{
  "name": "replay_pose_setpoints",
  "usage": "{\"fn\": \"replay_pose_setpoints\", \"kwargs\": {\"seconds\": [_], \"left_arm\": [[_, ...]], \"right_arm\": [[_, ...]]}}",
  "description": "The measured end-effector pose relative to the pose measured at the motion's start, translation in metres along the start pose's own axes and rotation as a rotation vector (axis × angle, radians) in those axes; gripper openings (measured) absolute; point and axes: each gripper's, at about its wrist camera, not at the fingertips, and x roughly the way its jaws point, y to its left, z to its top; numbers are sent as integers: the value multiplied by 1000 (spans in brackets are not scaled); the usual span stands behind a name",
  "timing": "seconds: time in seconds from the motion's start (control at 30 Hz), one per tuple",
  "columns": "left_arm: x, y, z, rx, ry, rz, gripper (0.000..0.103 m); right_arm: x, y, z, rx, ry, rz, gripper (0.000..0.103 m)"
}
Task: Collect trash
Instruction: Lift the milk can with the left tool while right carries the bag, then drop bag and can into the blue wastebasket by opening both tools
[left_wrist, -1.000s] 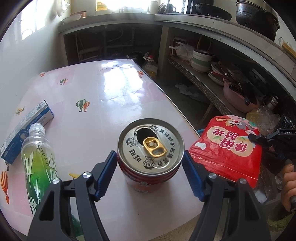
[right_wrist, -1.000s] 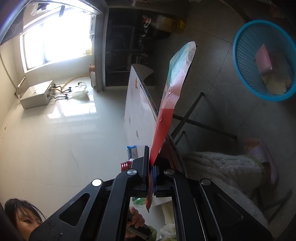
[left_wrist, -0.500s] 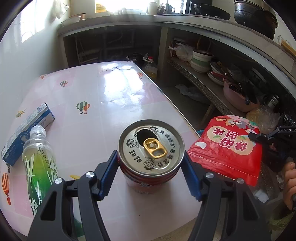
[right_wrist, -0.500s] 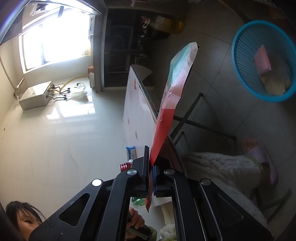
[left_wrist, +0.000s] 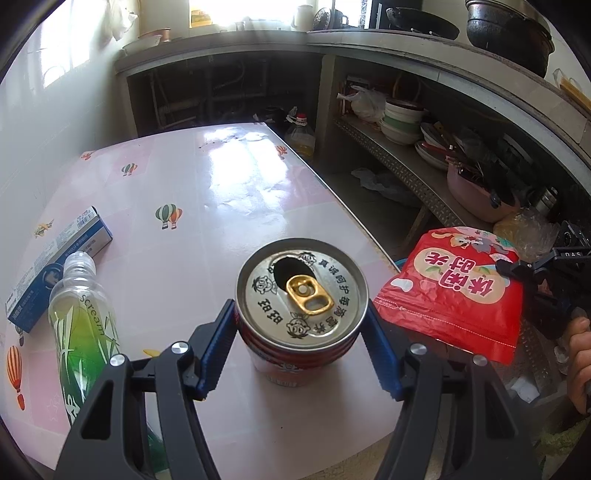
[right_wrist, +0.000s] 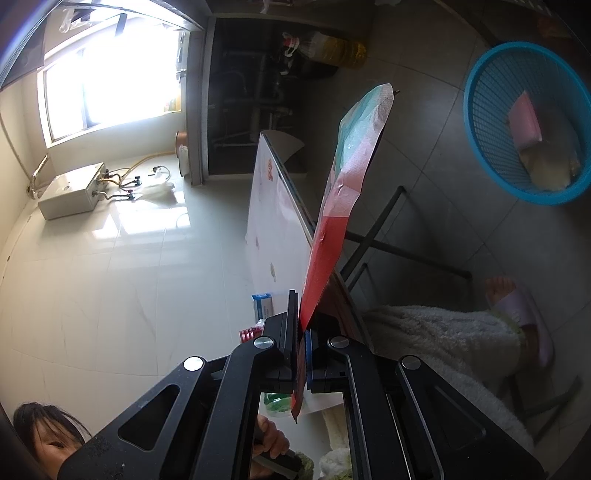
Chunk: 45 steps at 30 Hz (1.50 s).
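Tabletop (left_wrist: 221, 206) (pink, balloon-printed) bears can (left_wrist: 301, 314), bottle (left_wrist: 83, 332), box (left_wrist: 55, 254).

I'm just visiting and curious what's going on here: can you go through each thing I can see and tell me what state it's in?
Can: upright on the table, tab pulled, mouth open, blue pads against its sides.
Left gripper: jaws closed on the can.
Snack bag: pinched at one edge, held off the table.
Right gripper: jaws shut on the snack bag.
Bottle: capless.
Box: lying flat.
Blue basket: on the floor, holds some trash.
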Motion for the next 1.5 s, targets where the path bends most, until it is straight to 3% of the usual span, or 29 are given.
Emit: {"fn": "replay_pose_setpoints", "kwargs": {"seconds": [0.53, 0.77, 0.9, 1.07, 1.17, 1.37, 1.5], "left_arm": [[-9, 5, 14, -3, -42, -41, 65], [-10, -12, 29, 19, -58, -87, 65], [-13, -22, 38, 30, -71, -124, 65], [-15, -30, 47, 37, -86, -150, 65], [-14, -32, 51, 32, -85, -165, 65], [-9, -34, 56, 26, -69, -180, 65], [-6, -31, 60, 23, -66, -176, 65]], "right_arm": [[-26, -15, -6, 46, -71, 19, 3], [-55, -29, -1, 87, -168, 22, 3], [-87, -48, 4, 123, -287, -14, 3], [-98, -74, 12, 173, -387, -93, 3], [-93, -92, 18, 197, -418, -158, 3], [-67, -137, 43, 329, -442, -185, 3], [-45, -149, 75, 314, -470, -308, 3]]}}
